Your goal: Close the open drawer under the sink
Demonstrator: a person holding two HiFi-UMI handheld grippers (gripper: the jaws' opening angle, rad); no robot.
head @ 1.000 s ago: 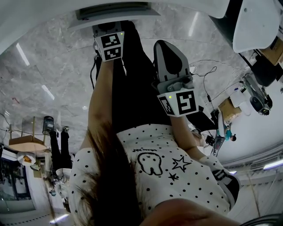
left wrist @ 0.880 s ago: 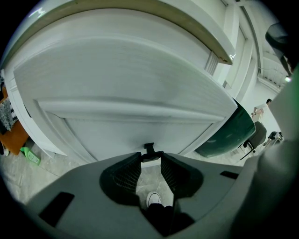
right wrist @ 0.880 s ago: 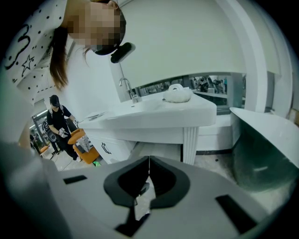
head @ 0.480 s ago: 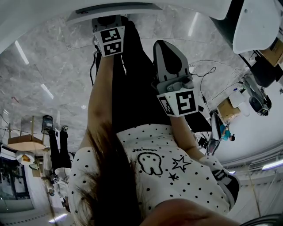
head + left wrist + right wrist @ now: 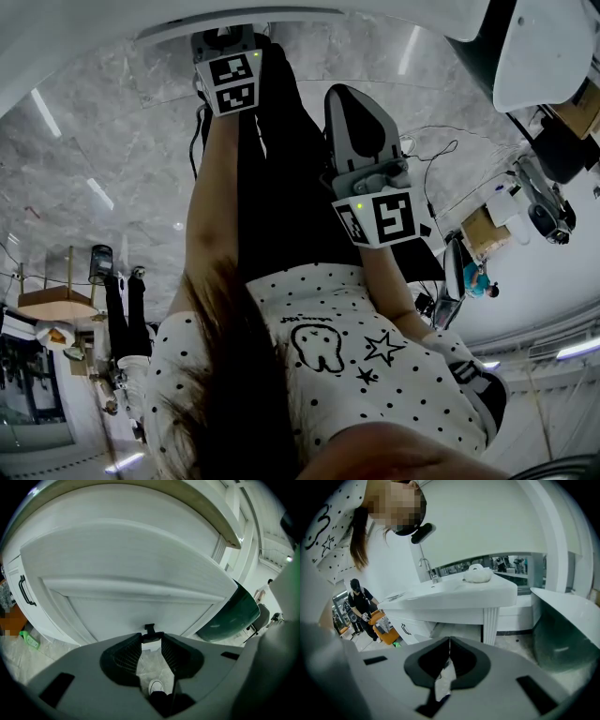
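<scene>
**Left claw nudged up to the drawer**

Drawer front (image 5: 131,564) sits dead ahead of my left claw (image 5: 151,638), with its black handle (image 5: 150,631) right at the tips. The jaws are wide apart and clamp nothing. The claw crept forward over the last second, so I judge the push is starting. Left forearm (image 5: 211,206) is stretched out, claw angled down. Right claw (image 5: 449,641) is closed and empty, held back from the drawer.

White drawer (image 5: 136,573), recessed panel front, small black handle (image 5: 149,630) low at centre; pulled out, beneath the countertop (image 5: 220,522)
</scene>
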